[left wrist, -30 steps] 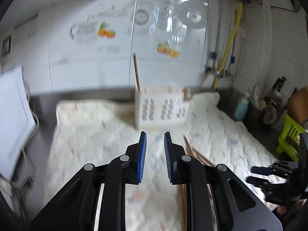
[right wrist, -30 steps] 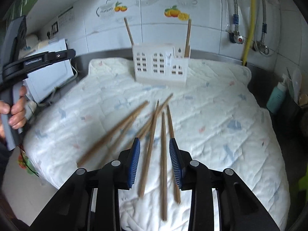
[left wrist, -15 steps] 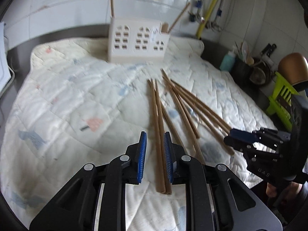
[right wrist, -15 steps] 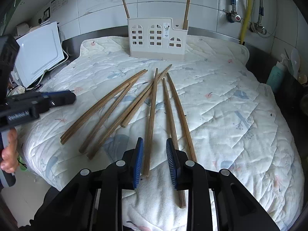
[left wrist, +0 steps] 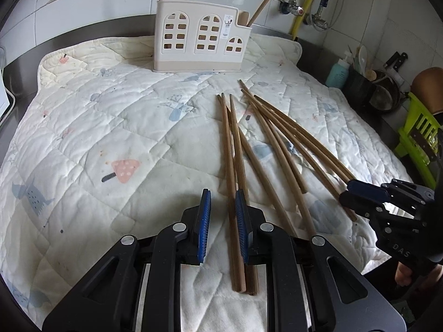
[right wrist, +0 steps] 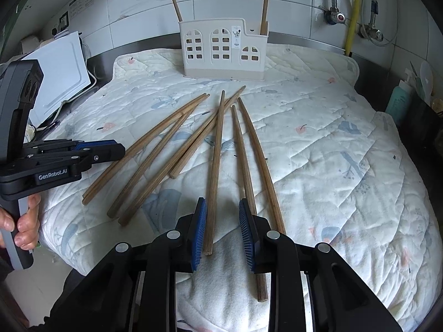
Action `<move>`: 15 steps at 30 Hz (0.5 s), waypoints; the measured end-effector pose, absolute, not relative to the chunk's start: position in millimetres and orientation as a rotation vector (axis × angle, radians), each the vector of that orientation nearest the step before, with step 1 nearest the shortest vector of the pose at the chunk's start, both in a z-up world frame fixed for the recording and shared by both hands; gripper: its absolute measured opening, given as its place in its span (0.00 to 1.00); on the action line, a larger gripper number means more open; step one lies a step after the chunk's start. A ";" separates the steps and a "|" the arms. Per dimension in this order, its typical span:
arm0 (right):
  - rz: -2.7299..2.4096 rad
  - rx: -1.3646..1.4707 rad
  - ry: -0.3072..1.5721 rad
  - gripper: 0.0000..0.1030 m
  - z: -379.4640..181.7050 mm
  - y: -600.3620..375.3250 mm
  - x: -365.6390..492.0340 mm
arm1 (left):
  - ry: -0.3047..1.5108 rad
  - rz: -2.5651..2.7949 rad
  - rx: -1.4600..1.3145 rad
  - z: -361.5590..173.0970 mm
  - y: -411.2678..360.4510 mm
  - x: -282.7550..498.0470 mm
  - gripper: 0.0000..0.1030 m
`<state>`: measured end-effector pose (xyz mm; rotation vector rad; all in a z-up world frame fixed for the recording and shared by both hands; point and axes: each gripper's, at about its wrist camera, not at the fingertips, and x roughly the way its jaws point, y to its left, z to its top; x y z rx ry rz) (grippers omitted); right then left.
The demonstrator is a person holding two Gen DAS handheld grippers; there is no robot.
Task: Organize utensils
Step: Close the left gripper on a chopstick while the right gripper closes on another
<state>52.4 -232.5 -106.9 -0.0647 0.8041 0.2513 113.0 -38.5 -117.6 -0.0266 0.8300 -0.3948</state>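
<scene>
Several long wooden chopsticks [left wrist: 265, 144] lie fanned out on a quilted white mat [left wrist: 110, 127]; they also show in the right wrist view [right wrist: 193, 149]. A cream utensil holder [left wrist: 200, 40] with arched cut-outs stands at the back, two sticks upright in it; it also shows in the right wrist view [right wrist: 223, 51]. My left gripper [left wrist: 223, 210] is open and low, with one chopstick [left wrist: 231, 182] lying between its fingers. My right gripper [right wrist: 223, 224] is open, a chopstick [right wrist: 214, 171] lying between its fingers. Each gripper shows in the other's view, the left [right wrist: 97, 149] and the right [left wrist: 362, 191].
A white board [right wrist: 59, 74] leans at the left past the mat. A teal bottle [left wrist: 336, 74], dark pots [left wrist: 382, 94] and a green rack [left wrist: 418, 135] stand at the right. A yellow pipe [right wrist: 351, 8] and valves run down the tiled wall.
Both grippers have dropped lower and closer to the near ends of the chopsticks. The left view has tilted down from the wall to the mat. The right jaws have opened slightly wider.
</scene>
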 end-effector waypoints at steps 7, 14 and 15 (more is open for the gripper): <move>0.251 -0.062 0.810 0.23 -111.9 -231.8 52.6 | 0.830 -0.387 0.037 -122.9 -53.6 109.4 0.17; 0.247 -0.050 0.792 0.22 -113.9 -232.9 50.5 | 0.823 -0.346 0.017 -123.5 -51.5 111.7 0.12; 0.245 -0.050 0.788 0.21 -114.1 -232.7 50.1 | 0.823 -0.341 0.013 -123.6 -52.2 110.7 0.11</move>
